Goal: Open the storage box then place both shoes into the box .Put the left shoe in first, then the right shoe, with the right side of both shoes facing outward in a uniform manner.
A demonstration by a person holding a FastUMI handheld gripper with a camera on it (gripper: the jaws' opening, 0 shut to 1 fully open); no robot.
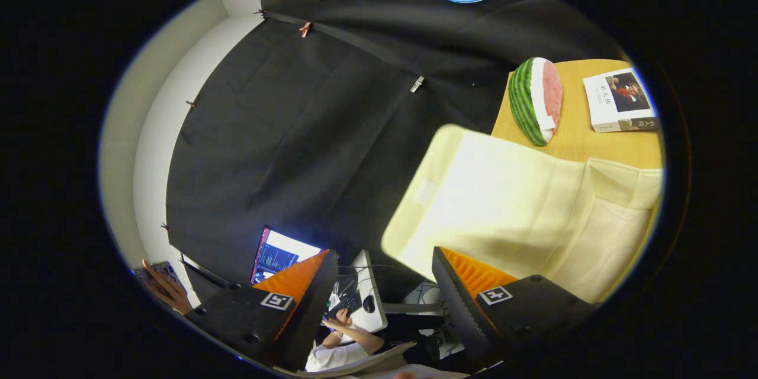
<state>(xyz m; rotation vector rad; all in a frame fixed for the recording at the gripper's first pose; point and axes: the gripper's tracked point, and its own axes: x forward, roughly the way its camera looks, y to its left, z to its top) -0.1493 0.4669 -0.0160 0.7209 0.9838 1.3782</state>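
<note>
presently the storage box (598, 231), pale cream fabric, lies on the wooden table (592, 136) with its lid (485, 201) swung up; the lid hides most of the interior, so contents cannot be told. gripper (382, 284) fingers stand apart, grasping nothing; one finger's tip overlaps the lid's lower edge, contact unclear. beyond the box on the table sit a watermelon slice (536, 100) and a book (619, 100), apart from each other. past the fingers, a laptop (278, 254), a keyboard (343, 305) and a person's hand (169, 290) holding a phone.

watermelon slice (536, 100): lying on the wooden desk (577, 136)
book (619, 100): right beside it, flat
</note>
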